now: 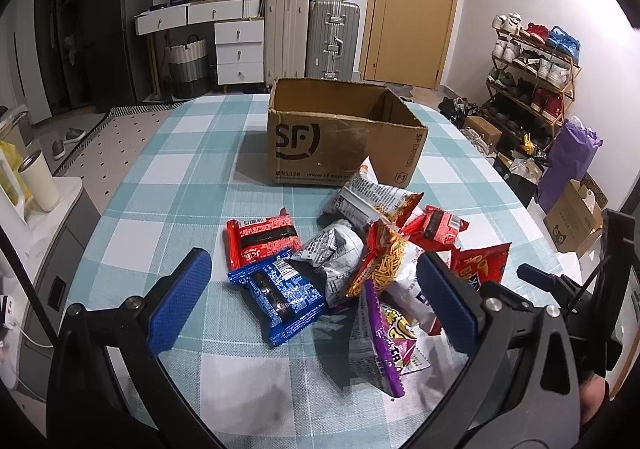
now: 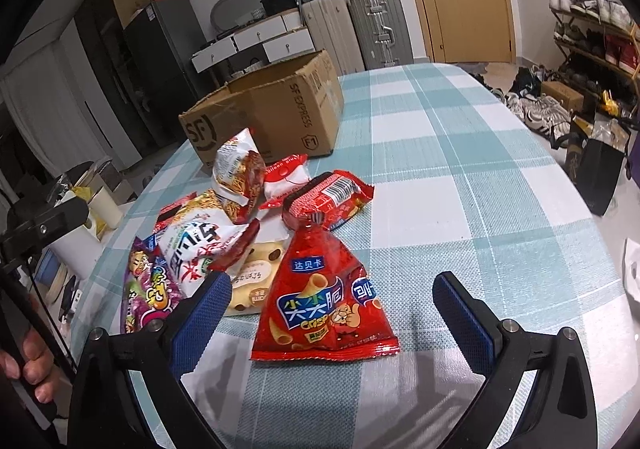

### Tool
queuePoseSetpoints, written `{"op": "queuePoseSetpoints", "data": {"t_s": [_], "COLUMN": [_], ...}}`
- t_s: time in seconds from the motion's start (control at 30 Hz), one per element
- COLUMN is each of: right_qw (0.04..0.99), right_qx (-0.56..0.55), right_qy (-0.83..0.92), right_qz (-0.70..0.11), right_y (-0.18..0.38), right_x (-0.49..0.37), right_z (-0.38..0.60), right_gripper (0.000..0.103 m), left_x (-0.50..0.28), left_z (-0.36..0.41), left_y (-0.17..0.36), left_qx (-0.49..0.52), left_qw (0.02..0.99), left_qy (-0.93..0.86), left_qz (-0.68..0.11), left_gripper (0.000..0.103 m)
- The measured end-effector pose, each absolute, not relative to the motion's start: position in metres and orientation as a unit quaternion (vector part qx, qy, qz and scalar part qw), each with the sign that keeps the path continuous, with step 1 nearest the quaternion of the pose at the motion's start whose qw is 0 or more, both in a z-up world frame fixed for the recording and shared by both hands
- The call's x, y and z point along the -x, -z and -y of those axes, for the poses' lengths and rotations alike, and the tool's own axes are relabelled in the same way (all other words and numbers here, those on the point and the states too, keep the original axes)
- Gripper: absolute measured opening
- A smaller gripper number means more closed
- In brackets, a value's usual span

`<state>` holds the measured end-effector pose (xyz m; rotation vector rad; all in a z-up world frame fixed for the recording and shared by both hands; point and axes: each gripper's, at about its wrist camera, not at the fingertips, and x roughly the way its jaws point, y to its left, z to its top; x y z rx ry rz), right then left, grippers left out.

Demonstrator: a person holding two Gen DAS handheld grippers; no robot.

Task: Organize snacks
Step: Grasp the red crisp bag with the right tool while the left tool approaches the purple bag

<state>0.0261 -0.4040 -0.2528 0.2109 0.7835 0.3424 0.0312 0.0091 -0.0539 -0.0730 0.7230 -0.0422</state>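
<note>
A pile of snack packs lies on the checked tablecloth (image 1: 160, 185) in front of an open cardboard box (image 1: 340, 137), which also shows in the right wrist view (image 2: 272, 109). My left gripper (image 1: 312, 289) is open above the pile, its fingers astride a blue biscuit pack (image 1: 286, 299), a silver bag (image 1: 336, 261) and a purple bag (image 1: 386, 341). A red biscuit pack (image 1: 260, 239) lies left of the pile. My right gripper (image 2: 332, 309) is open around a red crisp bag (image 2: 324, 301), with nothing held.
A cream tumbler (image 1: 38, 185) stands on a side unit at the left. Suitcases (image 1: 312, 37), drawers and a door stand behind the table. A shoe rack (image 1: 536, 69) and boxes are on the floor at the right.
</note>
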Motion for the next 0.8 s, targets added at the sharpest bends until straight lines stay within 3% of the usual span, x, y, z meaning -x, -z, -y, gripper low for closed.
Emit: {"op": "queuePoseSetpoints", "data": {"t_s": [0.43, 0.57, 0.63, 0.67, 0.8], "right_qw": [0.888, 0.881, 0.878, 0.878, 0.881], "right_qx": [-0.116, -0.119, -0.123, -0.124, -0.116], "right_qy": [-0.177, -0.182, -0.183, -0.184, -0.185], "right_qz": [-0.409, -0.420, -0.425, -0.423, -0.419], "right_y": [0.265, 0.271, 0.273, 0.273, 0.273], "right_x": [-0.044, -0.047, -0.049, -0.048, -0.044], "right_z": [0.401, 0.400, 0.401, 0.401, 0.399], "right_gripper": [0.101, 0.076, 0.071, 0.062, 0.052], "left_x": [-0.040, -0.040, -0.039, -0.040, -0.040], "left_z": [-0.021, -0.030, -0.036, -0.039, -0.051], "left_y": [0.068, 0.071, 0.074, 0.075, 0.080], "left_qx": [0.045, 0.058, 0.065, 0.069, 0.088], "left_qw": [0.928, 0.926, 0.924, 0.923, 0.916], "left_qy": [0.016, 0.016, 0.016, 0.014, 0.019], "left_qz": [-0.368, -0.373, -0.377, -0.379, -0.391], "left_gripper": [0.102, 0.102, 0.102, 0.102, 0.102]}}
